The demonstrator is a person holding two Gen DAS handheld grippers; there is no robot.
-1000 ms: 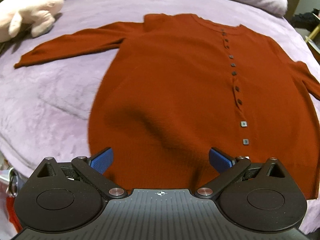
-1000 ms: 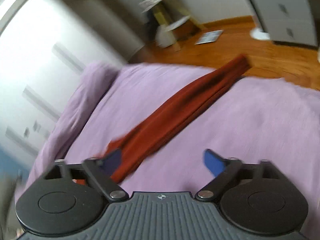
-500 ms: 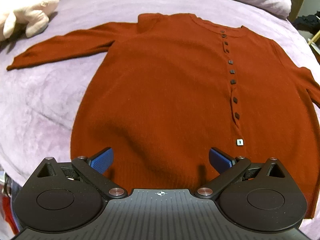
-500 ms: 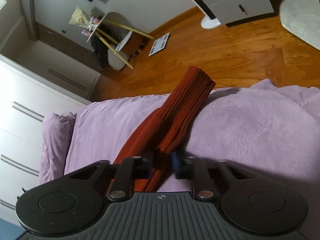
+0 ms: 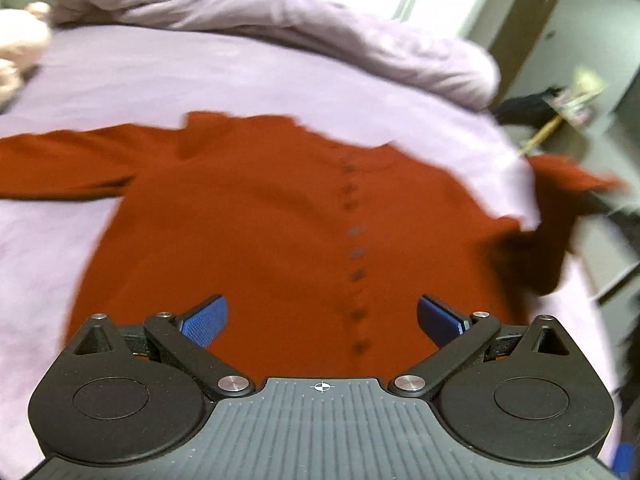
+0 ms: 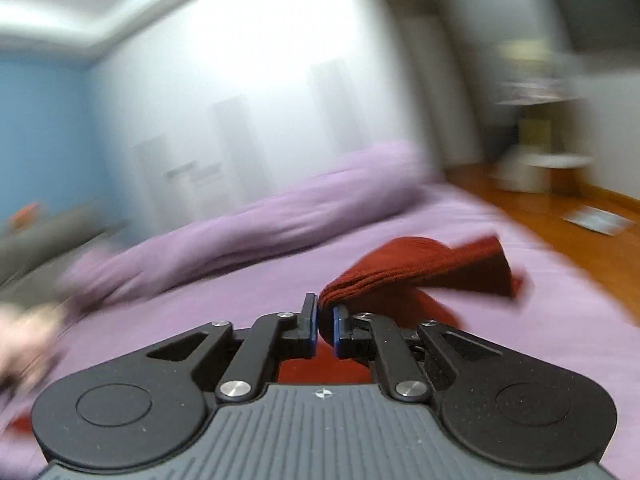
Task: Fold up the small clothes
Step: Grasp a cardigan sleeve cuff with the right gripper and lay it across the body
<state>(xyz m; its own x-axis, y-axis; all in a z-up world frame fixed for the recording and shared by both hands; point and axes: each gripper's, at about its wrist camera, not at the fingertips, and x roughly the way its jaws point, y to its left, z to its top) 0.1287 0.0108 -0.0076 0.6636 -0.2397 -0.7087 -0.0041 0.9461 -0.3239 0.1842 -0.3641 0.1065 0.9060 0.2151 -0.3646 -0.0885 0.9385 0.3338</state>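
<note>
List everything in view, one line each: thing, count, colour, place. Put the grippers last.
cardigan: one, rust red, spread flat button-side up on the bed.
right sleeve: one, rust red, lifted off the bed, pinched in the right gripper.
bed cover: one, lilac, under the cardigan.
duvet: one, lilac, bunched along the far edge of the bed.
plush toy: one, pale pink, far left corner of the bed, blurred.
floor: wooden, orange-brown, beyond the bed.
left gripper: one, black with blue pads, open over the cardigan's hem.
right gripper: one, black with blue pads, shut on the sleeve.
</note>
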